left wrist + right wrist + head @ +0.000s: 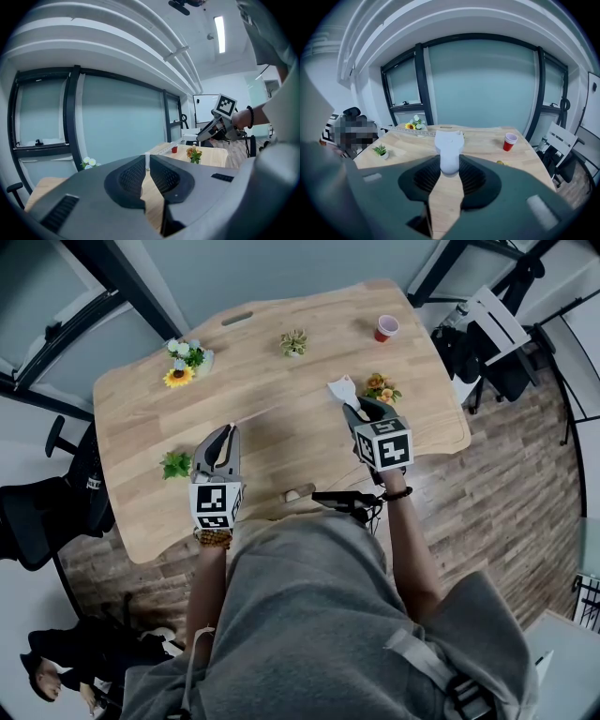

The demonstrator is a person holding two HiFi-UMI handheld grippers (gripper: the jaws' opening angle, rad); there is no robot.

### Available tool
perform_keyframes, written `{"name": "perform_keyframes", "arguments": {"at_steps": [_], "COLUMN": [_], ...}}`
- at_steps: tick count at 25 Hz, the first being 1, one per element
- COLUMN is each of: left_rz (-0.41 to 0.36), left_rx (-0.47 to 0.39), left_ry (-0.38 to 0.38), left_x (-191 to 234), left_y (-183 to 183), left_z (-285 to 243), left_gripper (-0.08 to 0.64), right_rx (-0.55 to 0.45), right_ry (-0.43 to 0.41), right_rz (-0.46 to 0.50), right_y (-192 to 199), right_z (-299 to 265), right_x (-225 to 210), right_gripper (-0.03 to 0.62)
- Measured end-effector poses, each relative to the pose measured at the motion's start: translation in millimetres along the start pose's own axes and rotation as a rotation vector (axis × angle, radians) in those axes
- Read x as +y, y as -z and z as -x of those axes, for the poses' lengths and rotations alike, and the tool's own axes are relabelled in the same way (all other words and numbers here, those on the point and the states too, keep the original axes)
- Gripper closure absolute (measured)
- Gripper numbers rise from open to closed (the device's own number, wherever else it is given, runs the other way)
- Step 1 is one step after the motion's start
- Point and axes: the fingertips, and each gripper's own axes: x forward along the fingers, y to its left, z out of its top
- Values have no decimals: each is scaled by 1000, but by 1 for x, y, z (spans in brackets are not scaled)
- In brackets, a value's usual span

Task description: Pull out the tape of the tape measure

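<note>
Plastic white tape measure (449, 143), light and rigid, is clamped by its flat sides in my right gripper (449, 164) over the wooden table (272, 427); my left gripper (147, 165) pinches the thin, springy, slippery tape (415, 132) near its tip.

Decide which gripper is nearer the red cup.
Right. The right gripper is on the cup's side of the table, with the cup beyond its jaws. The left gripper is over the near left part, farther off.
</note>
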Motion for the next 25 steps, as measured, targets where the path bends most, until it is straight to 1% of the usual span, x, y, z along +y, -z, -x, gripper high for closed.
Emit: {"name": "perform_keyframes", "arguments": {"at_steps": [6, 15, 21, 25], "left_rz": [-19, -14, 19, 13], "left_rx": [3, 1, 8, 17], "left_ry": [1, 1, -31, -37], "left_x": [-3, -4, 10, 13], "left_y": [2, 2, 8, 12], "left_z": [1, 4, 9, 12], "left_gripper": [525, 525, 525, 525], "right_rx": [-2, -2, -3, 0], "right_ry": [11, 18, 45, 41], "right_rz": [-3, -6, -4, -2], "right_y": [2, 5, 7, 9], "right_z": [0, 0, 0, -1], "right_x": [-2, -2, -11, -10], "right_gripper": [462, 462, 462, 462]}}
